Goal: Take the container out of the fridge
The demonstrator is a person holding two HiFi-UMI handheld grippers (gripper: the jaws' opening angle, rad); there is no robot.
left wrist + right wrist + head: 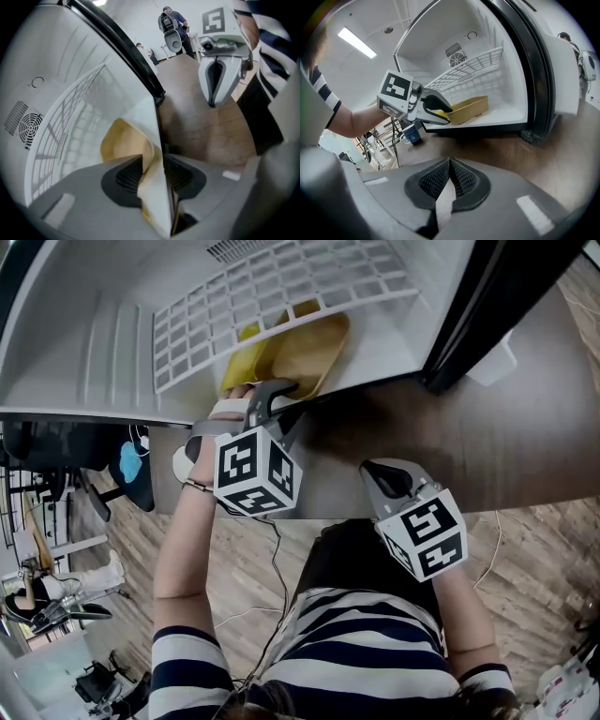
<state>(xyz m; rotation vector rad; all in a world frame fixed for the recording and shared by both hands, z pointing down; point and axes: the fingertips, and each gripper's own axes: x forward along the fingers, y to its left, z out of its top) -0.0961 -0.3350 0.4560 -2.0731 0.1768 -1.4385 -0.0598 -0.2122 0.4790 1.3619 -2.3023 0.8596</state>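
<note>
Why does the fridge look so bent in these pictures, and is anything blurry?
Both gripper views are wide-angle: the fridge bows and dark corners ring each picture; in the left gripper view the close container looks soft; the head view is sharper, with a shadow on the table by the fridge.

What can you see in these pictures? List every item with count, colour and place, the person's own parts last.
fridge: one, white inside, open, on the table
wire shelf: one, white, in the fridge above the container
container: one, tan, on the fridge floor at its front edge
table: one, brown wood, under the fridge
mug: one, blue, beside the fridge in the right gripper view
left gripper: one, grey, shut on the container's rim
right gripper: one, grey, shut and empty, over the table
</note>
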